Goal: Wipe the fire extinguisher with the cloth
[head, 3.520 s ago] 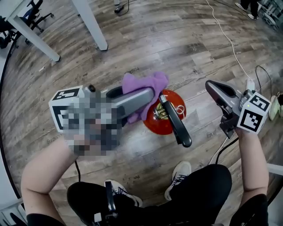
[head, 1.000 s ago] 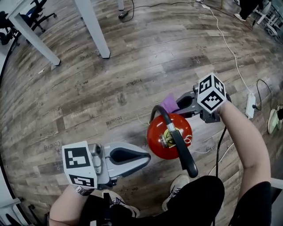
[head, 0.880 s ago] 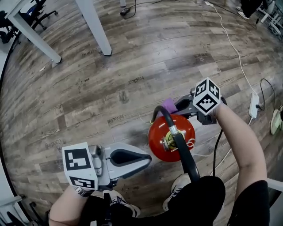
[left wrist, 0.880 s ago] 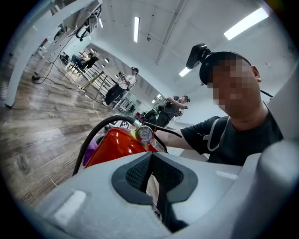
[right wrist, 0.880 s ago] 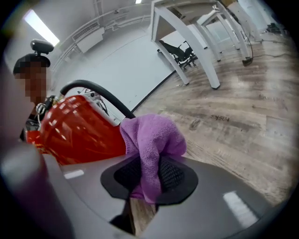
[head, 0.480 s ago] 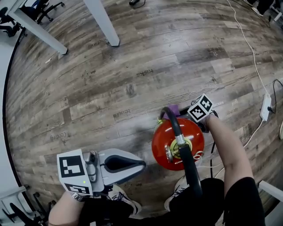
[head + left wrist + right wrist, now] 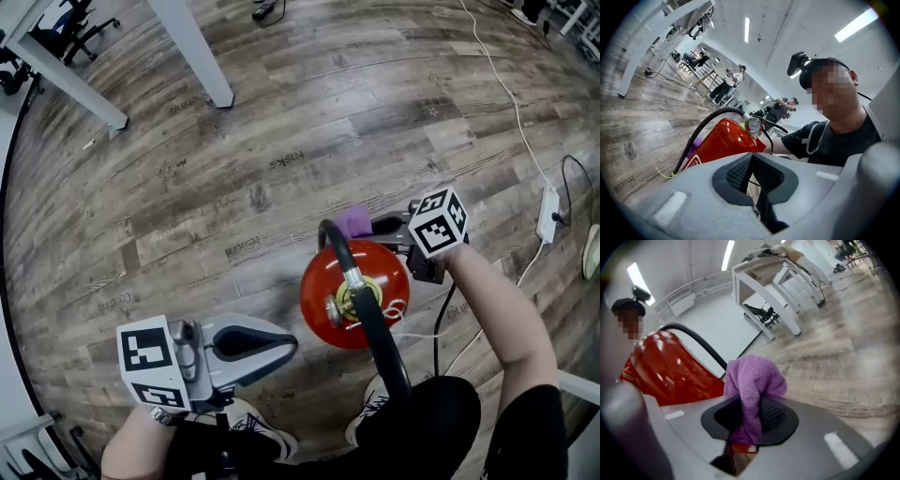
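Note:
A red fire extinguisher (image 7: pixel 354 292) with a black hose (image 7: pixel 333 242) stands upright on the wood floor between my feet. My right gripper (image 7: pixel 373 225) is shut on a purple cloth (image 7: pixel 353 221), which sits against the cylinder's far upper side; in the right gripper view the cloth (image 7: pixel 752 380) bunches out between the jaws beside the red cylinder (image 7: pixel 670 371). My left gripper (image 7: pixel 292 343) is shut with nothing in it, just left of the extinguisher (image 7: pixel 723 143) and apart from it.
White table legs (image 7: pixel 192 52) stand at the far left. A white cable (image 7: pixel 502 84) runs across the floor to a power strip (image 7: pixel 547 214) at the right. My shoes (image 7: pixel 370 412) are right below the extinguisher. People stand in the background of the left gripper view.
The cloth has passed from my left gripper to my right since the earliest frame. Over the last second the right gripper dipped behind the cylinder with the cloth, then came up a little.

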`<state>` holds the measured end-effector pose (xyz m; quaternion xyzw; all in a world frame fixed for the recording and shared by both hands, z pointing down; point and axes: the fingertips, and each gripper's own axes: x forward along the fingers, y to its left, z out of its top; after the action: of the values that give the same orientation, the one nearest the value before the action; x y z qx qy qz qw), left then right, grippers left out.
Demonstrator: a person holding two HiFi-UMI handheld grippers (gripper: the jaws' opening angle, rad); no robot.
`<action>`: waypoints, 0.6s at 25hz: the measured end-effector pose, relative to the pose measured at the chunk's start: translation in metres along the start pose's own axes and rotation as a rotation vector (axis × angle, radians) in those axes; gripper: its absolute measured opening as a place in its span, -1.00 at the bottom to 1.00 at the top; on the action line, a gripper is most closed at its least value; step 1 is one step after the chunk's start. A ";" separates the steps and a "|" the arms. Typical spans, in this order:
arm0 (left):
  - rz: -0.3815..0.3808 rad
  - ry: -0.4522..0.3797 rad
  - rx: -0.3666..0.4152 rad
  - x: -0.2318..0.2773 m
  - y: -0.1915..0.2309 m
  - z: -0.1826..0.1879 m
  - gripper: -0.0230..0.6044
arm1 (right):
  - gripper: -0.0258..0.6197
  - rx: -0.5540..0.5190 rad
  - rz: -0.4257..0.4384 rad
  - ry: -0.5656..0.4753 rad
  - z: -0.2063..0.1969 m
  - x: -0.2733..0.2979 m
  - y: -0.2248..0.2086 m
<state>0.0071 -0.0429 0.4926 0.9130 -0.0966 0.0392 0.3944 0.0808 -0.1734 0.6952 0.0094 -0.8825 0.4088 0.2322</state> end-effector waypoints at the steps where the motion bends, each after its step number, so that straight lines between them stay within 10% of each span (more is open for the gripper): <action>1: -0.008 0.001 0.007 0.001 -0.002 0.000 -0.92 | -0.65 -0.037 0.007 -0.031 0.021 -0.015 0.024; 7: -0.052 -0.028 0.041 0.004 -0.010 0.008 -0.92 | -0.65 -0.221 -0.063 -0.190 0.108 -0.097 0.151; 15: -0.091 -0.058 0.018 0.001 -0.011 0.009 -0.92 | -0.65 -0.368 -0.244 -0.156 0.091 -0.109 0.206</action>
<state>0.0103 -0.0427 0.4786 0.9207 -0.0662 -0.0043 0.3845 0.0985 -0.1212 0.4511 0.1052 -0.9498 0.2077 0.2088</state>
